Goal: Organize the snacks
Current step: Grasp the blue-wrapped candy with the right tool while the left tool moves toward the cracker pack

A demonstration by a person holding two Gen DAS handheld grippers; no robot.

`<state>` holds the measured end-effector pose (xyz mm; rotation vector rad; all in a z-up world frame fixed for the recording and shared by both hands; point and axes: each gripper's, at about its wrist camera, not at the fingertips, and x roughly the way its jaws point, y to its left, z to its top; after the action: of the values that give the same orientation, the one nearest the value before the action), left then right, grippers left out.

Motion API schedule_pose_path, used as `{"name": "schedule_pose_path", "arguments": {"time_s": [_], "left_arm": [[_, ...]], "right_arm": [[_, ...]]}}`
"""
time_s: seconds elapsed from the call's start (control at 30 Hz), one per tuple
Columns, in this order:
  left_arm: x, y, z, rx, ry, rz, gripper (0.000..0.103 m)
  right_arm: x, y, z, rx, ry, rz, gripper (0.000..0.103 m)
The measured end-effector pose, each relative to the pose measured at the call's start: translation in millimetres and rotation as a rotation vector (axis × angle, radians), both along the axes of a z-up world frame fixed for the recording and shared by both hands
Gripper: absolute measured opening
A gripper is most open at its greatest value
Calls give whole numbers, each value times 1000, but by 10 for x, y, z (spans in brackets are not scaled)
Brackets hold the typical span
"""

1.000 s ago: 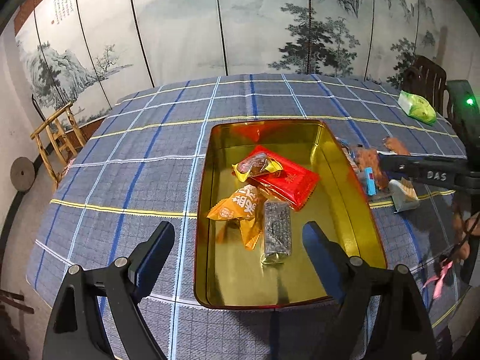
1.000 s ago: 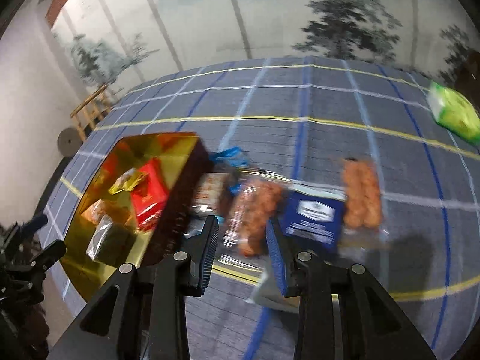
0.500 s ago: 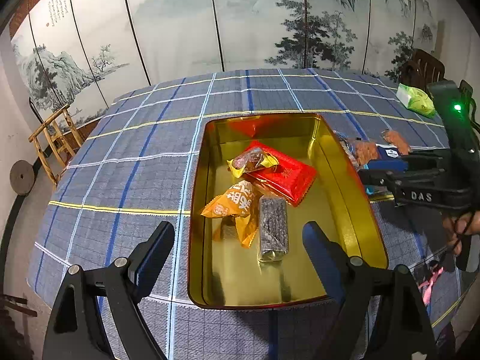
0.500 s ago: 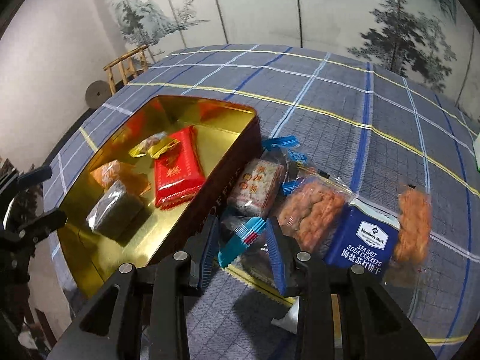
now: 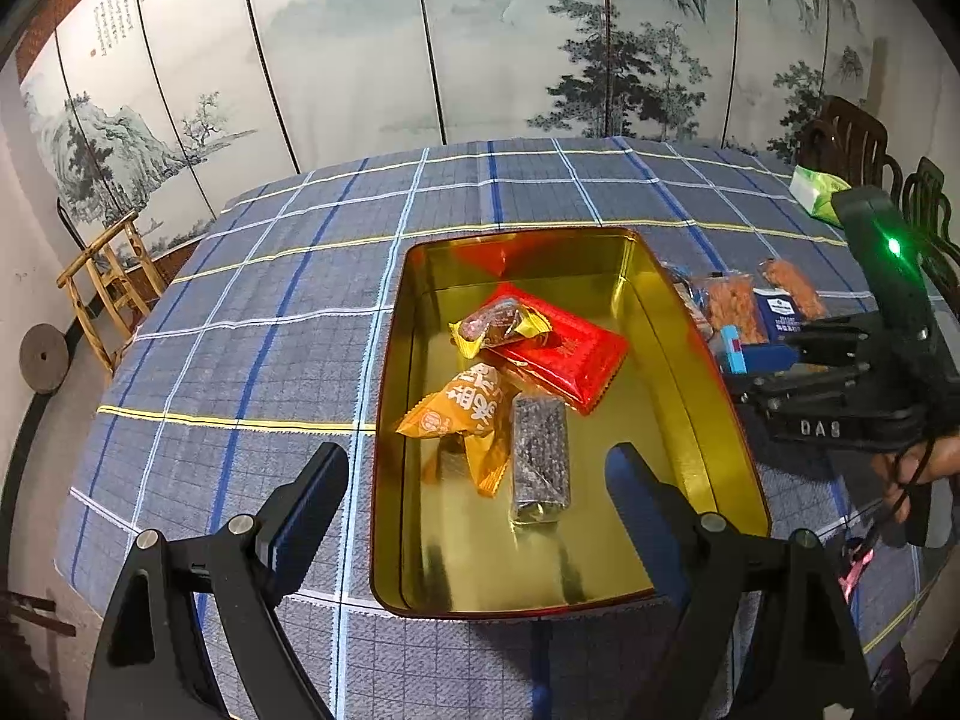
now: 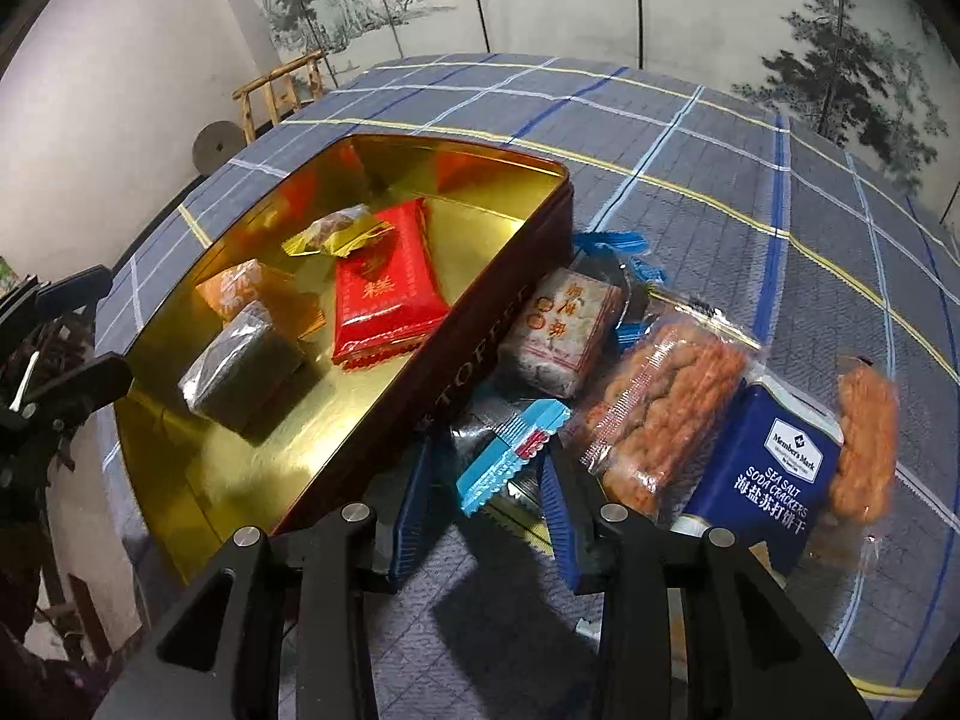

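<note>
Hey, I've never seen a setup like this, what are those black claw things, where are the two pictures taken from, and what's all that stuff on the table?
The black claws are hand-held two-finger grippers, one in each of a person's hands, each carrying a camera that looks out along its fingers. So one picture comes from the left gripper, the other from the right gripper.

On the checked tablecloth sits a gold tin already holding four wrapped snacks, among them a red packet. Beside the tin lie loose snacks, including a blue cracker box.

The left gripper is open and empty. The right gripper's jaws are opening around a blue-edged wrapper; whether the pads touch it, I cannot tell.
</note>
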<state>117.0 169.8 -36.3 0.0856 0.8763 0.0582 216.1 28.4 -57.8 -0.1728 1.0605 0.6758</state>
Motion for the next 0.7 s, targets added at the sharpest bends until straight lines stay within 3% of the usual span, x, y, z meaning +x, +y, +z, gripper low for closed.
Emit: {"name": "schedule_pose_path", "arguments": {"time_s": [0.2,0.3,0.4,0.57,0.7], "left_arm": [[-10,-44,39,7,-8,-10,85],[-13,-75,56,9,-10,-21,85],[-39,-130,106,15,-16,-49,85],[-62,-285,218,-31,-16,-150,85],[-15,-524,285,-75,4,-235,85]], "right_arm": [[129,-73,-28,69,44,-43,37],[107,-68,-50,78,32,-41,26],[-10,-90,3,98,-5,-43,25],[-379,-655,182,189,-34,-169,25],[-575,-1307,237,139,-73,-330,25]]}}
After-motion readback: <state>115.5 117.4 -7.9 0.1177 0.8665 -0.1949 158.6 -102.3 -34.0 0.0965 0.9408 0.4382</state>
